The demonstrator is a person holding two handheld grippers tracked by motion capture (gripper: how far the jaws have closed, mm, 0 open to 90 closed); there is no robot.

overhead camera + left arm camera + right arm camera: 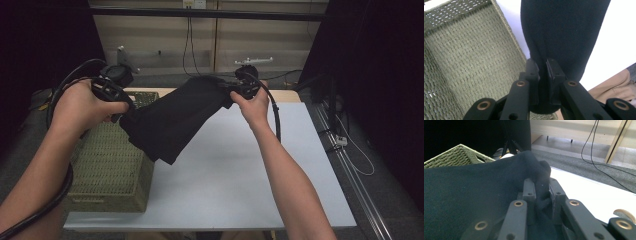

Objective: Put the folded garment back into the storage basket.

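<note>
Now both tongs, left (121, 106) & right (227, 88), clamped on black cloth (172, 117) above wicker basket (112, 170).

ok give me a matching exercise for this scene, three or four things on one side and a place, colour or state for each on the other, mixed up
Things:
1. cloth
2. basket
3. table
4. left hand-held gripper

Descriptions:
A. white, flat top
B. dark, held up between both hand-held grippers
C. shut on a cloth edge
D. green woven, at the table's left end

Pairs: 1-B, 2-D, 3-A, 4-C
</note>
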